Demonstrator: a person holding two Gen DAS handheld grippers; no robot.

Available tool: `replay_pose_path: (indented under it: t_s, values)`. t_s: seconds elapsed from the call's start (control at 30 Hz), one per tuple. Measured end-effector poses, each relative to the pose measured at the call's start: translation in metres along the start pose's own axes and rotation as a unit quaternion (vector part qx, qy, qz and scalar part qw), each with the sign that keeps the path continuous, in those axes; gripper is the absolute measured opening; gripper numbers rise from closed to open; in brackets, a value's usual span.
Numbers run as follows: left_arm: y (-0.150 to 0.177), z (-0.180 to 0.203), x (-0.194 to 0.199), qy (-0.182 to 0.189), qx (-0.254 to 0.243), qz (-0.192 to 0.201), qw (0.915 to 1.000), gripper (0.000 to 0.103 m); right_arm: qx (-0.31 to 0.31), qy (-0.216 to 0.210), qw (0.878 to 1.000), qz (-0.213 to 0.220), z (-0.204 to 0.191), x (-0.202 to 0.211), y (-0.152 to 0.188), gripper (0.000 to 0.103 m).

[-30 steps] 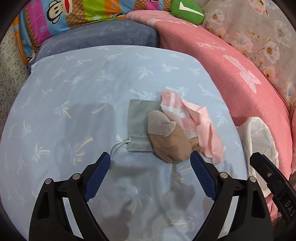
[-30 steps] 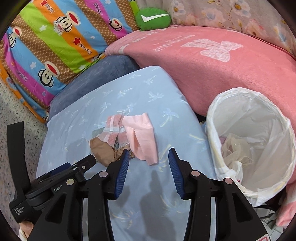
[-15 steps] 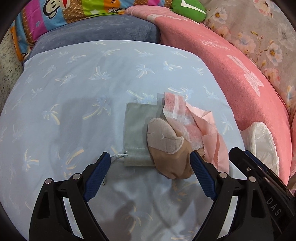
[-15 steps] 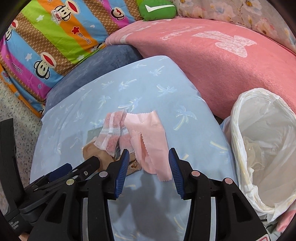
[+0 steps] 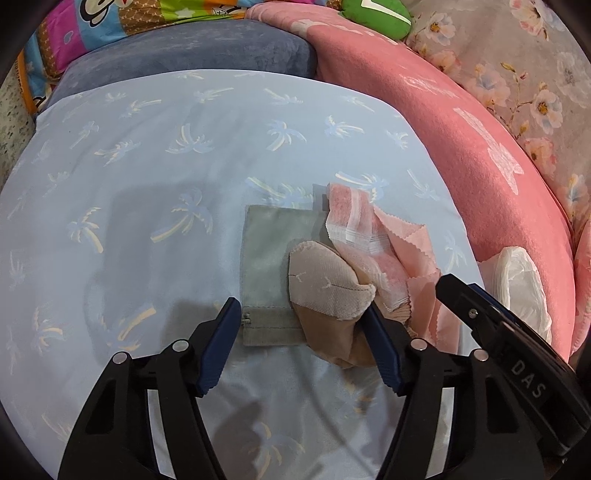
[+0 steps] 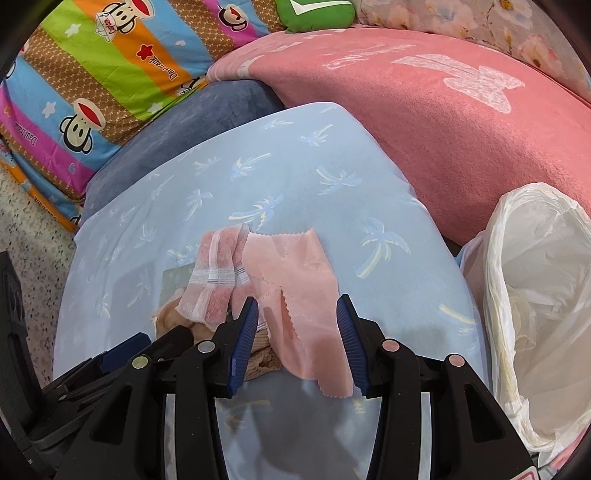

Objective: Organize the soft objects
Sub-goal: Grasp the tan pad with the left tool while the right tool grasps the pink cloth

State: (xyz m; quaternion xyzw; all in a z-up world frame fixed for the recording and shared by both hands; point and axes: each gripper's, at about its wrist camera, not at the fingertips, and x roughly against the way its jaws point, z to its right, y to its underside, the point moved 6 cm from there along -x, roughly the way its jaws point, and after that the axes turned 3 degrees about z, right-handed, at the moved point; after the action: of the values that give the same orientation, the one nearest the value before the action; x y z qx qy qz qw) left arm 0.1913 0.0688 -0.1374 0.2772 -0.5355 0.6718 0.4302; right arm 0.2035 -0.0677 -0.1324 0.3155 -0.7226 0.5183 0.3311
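A small heap of soft things lies on the light blue palm-print cushion (image 5: 147,166). A grey-green drawstring pouch (image 5: 271,258) lies flat, with a tan stocking sock (image 5: 325,291) on its right edge. A pink and white striped sock (image 5: 351,218) and a pink pinked-edge cloth (image 6: 295,280) lie to the right. My left gripper (image 5: 299,332) is open, its fingers straddling the pouch's near end and the tan sock. My right gripper (image 6: 297,325) is open, its fingers either side of the pink cloth's near end.
A bin lined with a white plastic bag (image 6: 535,295) stands right of the cushion, with crumpled plastic inside. A pink blanket (image 6: 424,110), a dark blue cushion (image 5: 184,51), a striped cartoon quilt (image 6: 92,74) and a green plush (image 6: 314,14) surround the far side.
Both grippers have moved forward towards the heap. The left fingers now flank the pouch and tan sock; the right fingers now flank the pink cloth. Both stayed open.
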Motion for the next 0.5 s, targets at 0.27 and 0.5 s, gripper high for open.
replay_pose_path:
  t_s: [0.27,0.5]
  values:
    - [0.000,0.003,0.000,0.008,-0.006,-0.002,1.0000,0.054,-0.003,-0.004,0.999,-0.032,0.003,-0.021,0.009,0.014]
    - [0.002,0.007,0.002,0.019,-0.007,-0.005,0.9998,0.039,-0.002,-0.004,1.000,-0.023,0.006,-0.010,0.016,0.002]
